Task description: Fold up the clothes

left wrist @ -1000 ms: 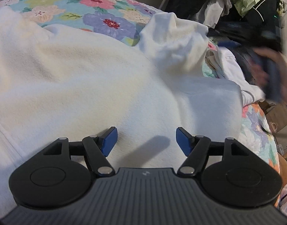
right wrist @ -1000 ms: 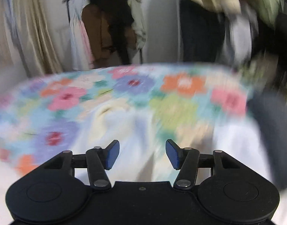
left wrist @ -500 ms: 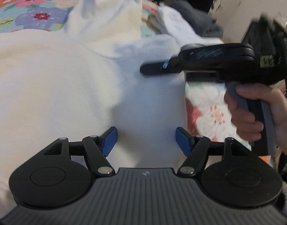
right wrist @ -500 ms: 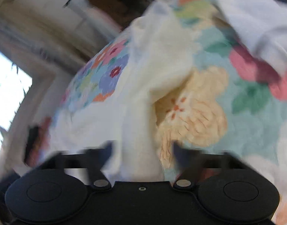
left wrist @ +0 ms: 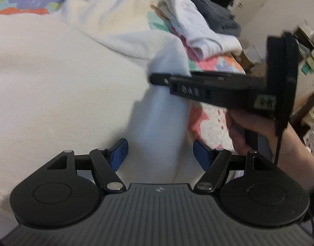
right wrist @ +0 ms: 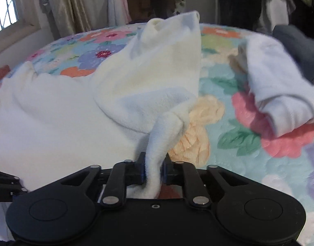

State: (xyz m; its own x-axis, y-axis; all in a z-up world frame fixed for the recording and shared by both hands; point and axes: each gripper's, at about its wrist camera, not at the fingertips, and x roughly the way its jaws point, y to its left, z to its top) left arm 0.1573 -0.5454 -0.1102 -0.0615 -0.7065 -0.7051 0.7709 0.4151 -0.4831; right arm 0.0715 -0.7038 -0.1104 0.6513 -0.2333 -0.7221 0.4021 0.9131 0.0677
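White fleece [right wrist: 54, 110] spread flat on the bed [right wrist: 228, 135], covering most of the near side; floral bedspread shows past it and to the right. Right tongs [right wrist: 153, 171] have a twisted corner of the fleece between the pads; log-side motion says jaws opening, but in right wrist view the pads press the cloth on both sides, so it counts as a grip on the fleece corner. From that pinch the cloth runs up and away from the tongs as a lifted flap, its long axis going forward toward the far side of the bed, peak of the flap at top centre. Left tongs [left wrist: 160, 153] wide, jaws opening slightly, nothing clamped; a raised band of the fleece lies between the blue pads without touching them, the flat body of the garment to their left. In left wrist view the right tongs [left wrist: 157, 80] come in from the right, held by a hand [left wrist: 257, 127], with the fleece corner at the tip just ahead of the left tongs. Key relation: held corner sits at the right edge of the fleece, so the fold would go leftward across the body; right hand is the one on it, left is nearer the flat part to pin. A second pale garment [right wrist: 280, 94] lies bunched well right, apart from the fleece. Judgement: early in the fold.
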